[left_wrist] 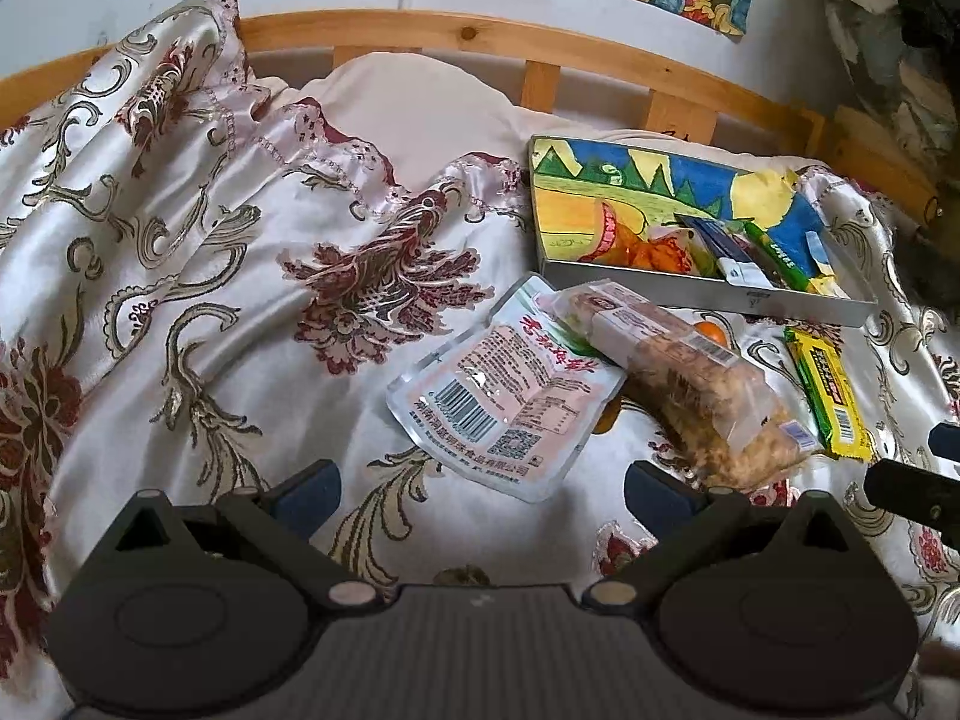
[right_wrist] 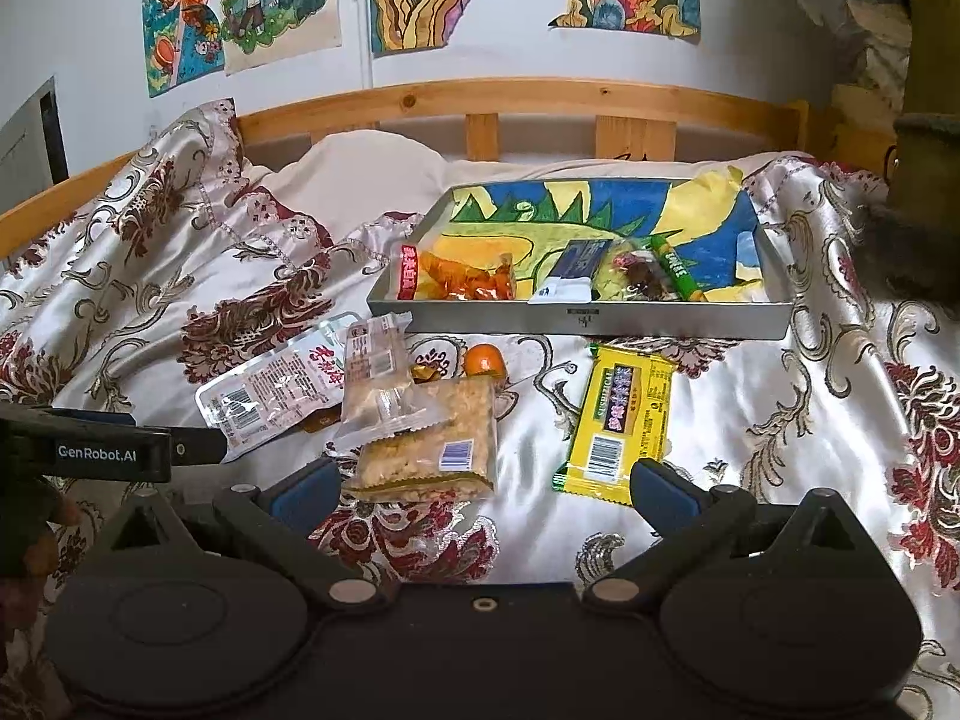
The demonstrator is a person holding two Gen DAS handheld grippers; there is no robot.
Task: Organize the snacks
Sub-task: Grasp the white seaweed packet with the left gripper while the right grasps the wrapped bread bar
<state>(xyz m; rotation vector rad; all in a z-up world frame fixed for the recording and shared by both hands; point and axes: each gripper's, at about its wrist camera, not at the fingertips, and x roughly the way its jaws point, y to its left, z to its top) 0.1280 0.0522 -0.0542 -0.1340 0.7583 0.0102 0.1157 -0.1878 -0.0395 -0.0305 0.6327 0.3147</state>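
A grey tray (right_wrist: 576, 319) (left_wrist: 708, 291) lined with a coloured drawing sits on the bed and holds several snack packets. In front of it lie a pink-white pouch (left_wrist: 510, 396) (right_wrist: 270, 387), a clear-wrapped crumbly cake (left_wrist: 702, 396) (right_wrist: 432, 444), a smaller clear packet (right_wrist: 378, 354), a small orange (right_wrist: 484, 359) and a yellow-green bar (right_wrist: 621, 420) (left_wrist: 831, 396). My left gripper (left_wrist: 483, 489) stands open just short of the pouch. Open too, my right gripper (right_wrist: 483, 489) hovers close before the cake and the yellow bar. Neither holds anything.
A satin floral bedspread (left_wrist: 180, 276) covers the bed, rumpled at the left. A wooden headboard rail (right_wrist: 516, 99) and a wall with drawings stand behind. A dark garment (right_wrist: 924, 228) hangs at the right. A hand (right_wrist: 36, 534) shows at the left edge.
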